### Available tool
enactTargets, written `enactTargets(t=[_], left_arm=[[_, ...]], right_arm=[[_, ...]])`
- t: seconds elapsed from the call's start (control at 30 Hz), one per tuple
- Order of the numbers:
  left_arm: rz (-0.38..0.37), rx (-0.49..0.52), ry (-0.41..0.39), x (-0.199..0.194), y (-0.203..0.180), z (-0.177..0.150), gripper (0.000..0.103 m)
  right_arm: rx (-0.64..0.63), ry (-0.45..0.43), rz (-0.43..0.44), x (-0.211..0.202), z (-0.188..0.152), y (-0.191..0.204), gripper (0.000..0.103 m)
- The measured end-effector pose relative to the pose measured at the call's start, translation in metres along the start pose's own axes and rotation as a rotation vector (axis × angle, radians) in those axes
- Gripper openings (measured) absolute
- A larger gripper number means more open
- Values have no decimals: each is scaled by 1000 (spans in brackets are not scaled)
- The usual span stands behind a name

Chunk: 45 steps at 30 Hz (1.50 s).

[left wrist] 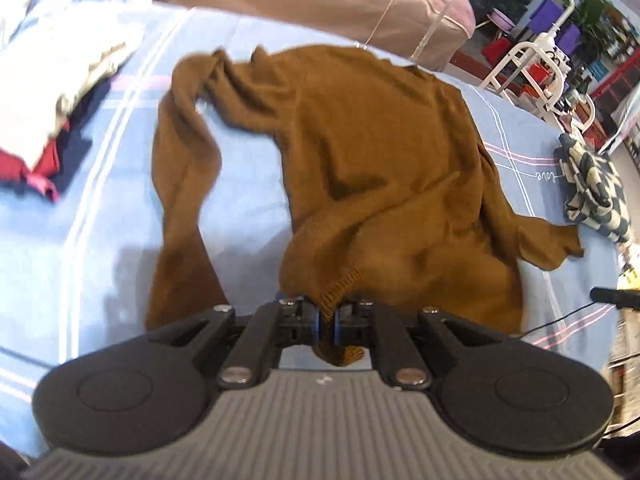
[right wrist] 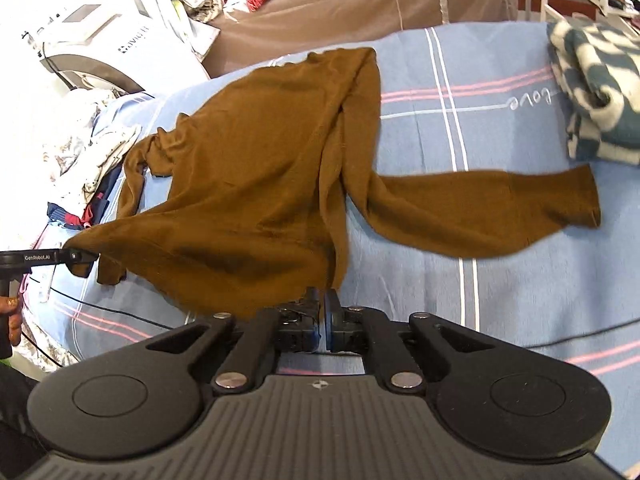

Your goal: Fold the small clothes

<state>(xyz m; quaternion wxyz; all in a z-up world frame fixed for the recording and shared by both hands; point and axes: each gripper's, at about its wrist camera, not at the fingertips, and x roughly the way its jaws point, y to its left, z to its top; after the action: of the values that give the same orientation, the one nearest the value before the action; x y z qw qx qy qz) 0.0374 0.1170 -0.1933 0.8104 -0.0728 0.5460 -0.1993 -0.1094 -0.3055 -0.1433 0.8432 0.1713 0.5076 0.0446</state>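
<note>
Gripping brown sweater [left wrist: 360,140] hem: left gripper [left wrist: 327,320], right gripper [right wrist: 322,322].

One brown sweater [left wrist: 360,152] — two hand-held grippers [left wrist: 327,322] — one checkered blanket [right wrist: 596,92]

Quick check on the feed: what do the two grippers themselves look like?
Both match: black linkage arms with silver pivot bolts, round black side discs, a ribbed grey body and blue-edged pads. The left gripper shows "GenRobot.AI" in white on its side in the right view, with a thin black cable trailing. The right gripper bears a small cross mark.
</note>
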Motion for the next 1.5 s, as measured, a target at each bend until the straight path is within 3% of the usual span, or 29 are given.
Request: enactTargets(t=[0.13, 0.2, 0.27, 0.3, 0.33, 0.37, 0.57, 0.63, 0.73, 0.77, 0.8, 0.83, 0.9, 0.93, 1.1, 1.2, 1.33, 1.4, 1.5], left_arm=[[21, 34, 84, 17, 3, -16, 9], [27, -3, 111, 25, 10, -21, 14], [55, -38, 106, 26, 19, -25, 26], [76, -36, 108, 27, 22, -28, 42], [104, -25, 111, 28, 24, -29, 57], [123, -16, 118, 28, 25, -31, 62], [107, -33, 121, 28, 32, -40, 75], [77, -45, 131, 35, 32, -44, 75], [85, -35, 124, 45, 30, -49, 72], [80, -45, 117, 49, 30, -49, 70], [63, -63, 114, 54, 31, -49, 59], [37, -84, 115, 58, 32, -48, 50], [14, -98, 134, 68, 31, -46, 15], [11, -99, 157, 72, 29, -45, 9], [-19, -59, 120, 47, 15, -37, 8], [-55, -30, 114, 21, 12, -33, 8], [-67, 98, 207, 20, 5, -41, 8], [-74, 121, 272, 34, 6, -50, 8], [-76, 164, 367, 63, 2, -67, 9]], right_arm=[[13, 17, -10, 9, -4, 3, 8], [10, 36, 4, 21, -10, 2, 27], [35, 32, 33, 31, -17, 3, 54], [55, 46, 53, 38, -22, 3, 64], [75, 66, 63, 46, -26, 3, 81], [95, 82, 67, 51, -30, 4, 90], [243, 92, 128, 84, -52, 0, 91], [267, 104, 111, 96, -55, 1, 88], [358, 65, 174, 103, -57, -3, 85], [413, 63, 182, 105, -58, -9, 67], [455, 65, 184, 105, -58, -14, 49], [489, 75, 195, 105, -58, -19, 20], [514, 87, 226, 102, -59, -21, 12], [514, 89, 233, 99, -59, -20, 8], [527, 42, 290, 52, -44, -22, 6], [451, 49, 287, 12, -27, -25, 6], [320, 151, 174, -11, -16, -40, 2], [255, 181, 76, -6, -19, -51, 2], [268, 191, 24, 14, -31, -69, 2]])
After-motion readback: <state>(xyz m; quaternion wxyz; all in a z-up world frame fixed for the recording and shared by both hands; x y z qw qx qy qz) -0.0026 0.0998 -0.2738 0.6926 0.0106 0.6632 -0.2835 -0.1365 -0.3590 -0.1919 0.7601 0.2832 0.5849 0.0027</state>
